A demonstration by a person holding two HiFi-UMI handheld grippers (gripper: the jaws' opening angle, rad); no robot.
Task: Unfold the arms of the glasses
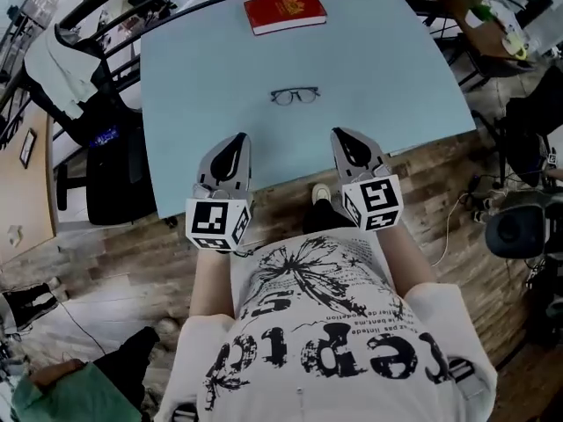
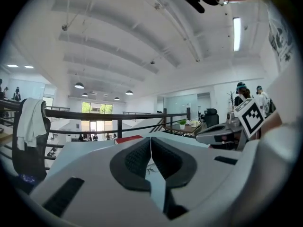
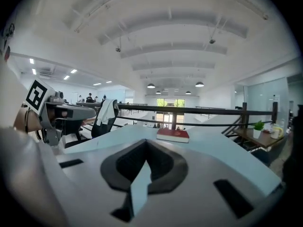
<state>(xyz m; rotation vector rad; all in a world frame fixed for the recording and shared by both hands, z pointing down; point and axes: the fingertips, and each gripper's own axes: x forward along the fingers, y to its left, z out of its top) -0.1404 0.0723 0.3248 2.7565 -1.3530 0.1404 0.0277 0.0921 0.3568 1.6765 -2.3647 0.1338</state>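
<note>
A pale blue, smooth-topped table [image 1: 387,69] with a curved near edge is filling the upper part of the head view. A pair of thin, dark-rimmed glasses [image 1: 295,96] is lying near its middle, with bare tabletop all round it. A red hardback book [image 1: 284,12] is lying flat close to the far edge, well apart from the glasses. The grey plastic left gripper [image 1: 236,139] and the matching right gripper [image 1: 341,134] are hovering side by side at the near edge, their tips showing over the tabletop. The glasses are lying ahead of and between them, untouched. Each gripper's dark pads are pressing together with nothing between them. A black office chair [image 1: 110,161] is standing just off the table's left edge on wood-plank floor [image 1: 114,271].
</note>
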